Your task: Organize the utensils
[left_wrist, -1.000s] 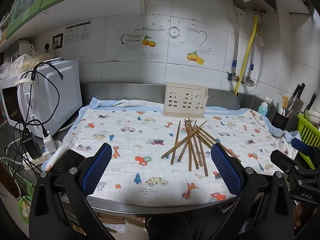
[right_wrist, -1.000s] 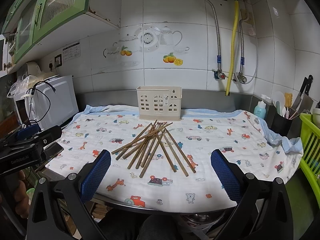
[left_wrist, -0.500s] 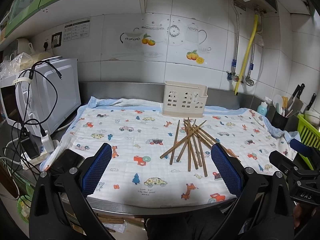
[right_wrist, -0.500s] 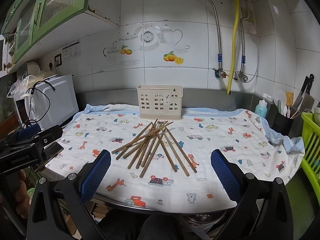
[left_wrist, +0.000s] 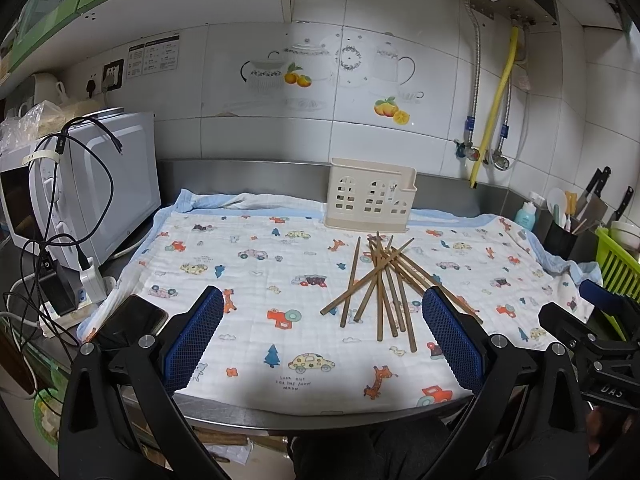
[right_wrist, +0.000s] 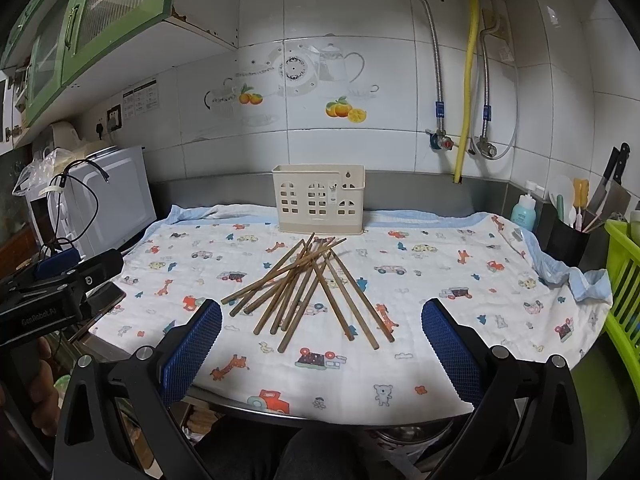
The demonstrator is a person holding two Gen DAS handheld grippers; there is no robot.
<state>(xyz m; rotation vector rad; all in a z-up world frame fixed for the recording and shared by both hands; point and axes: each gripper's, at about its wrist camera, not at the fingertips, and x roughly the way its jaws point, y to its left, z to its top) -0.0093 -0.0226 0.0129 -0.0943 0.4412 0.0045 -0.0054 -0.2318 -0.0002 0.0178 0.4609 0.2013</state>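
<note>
We count roughly ten or eleven brown wooden chopsticks (right_wrist: 308,284), though they cross so thickly that an exact number escapes us. There is one cream holder (right_wrist: 319,199), one printed cloth (right_wrist: 440,312), one white microwave (left_wrist: 92,184) and one black phone (left_wrist: 132,320).

The chopsticks are thin, plain, dark brown sticks lying flat in a loose fan in the middle of the cloth, their far ends bunched together just near of the holder and their near ends spread apart. The holder stands upright at the far edge of the cloth against the steel backsplash, its front wall pierced with window-shaped holes.

We hold our left gripper (left_wrist: 322,340) released, blue pads wide apart, at the near edge of the counter, left of the pile. Our right gripper (right_wrist: 320,348) is likewise spread wide and holds nothing, with the near tips of the sticks between its pads in its view.

The inside of the holder is hidden from us by its front wall. The phone at the near left is partly covered by the left gripper's finger. The green rack (right_wrist: 624,280) on the far right is cut off by the frame.
</note>
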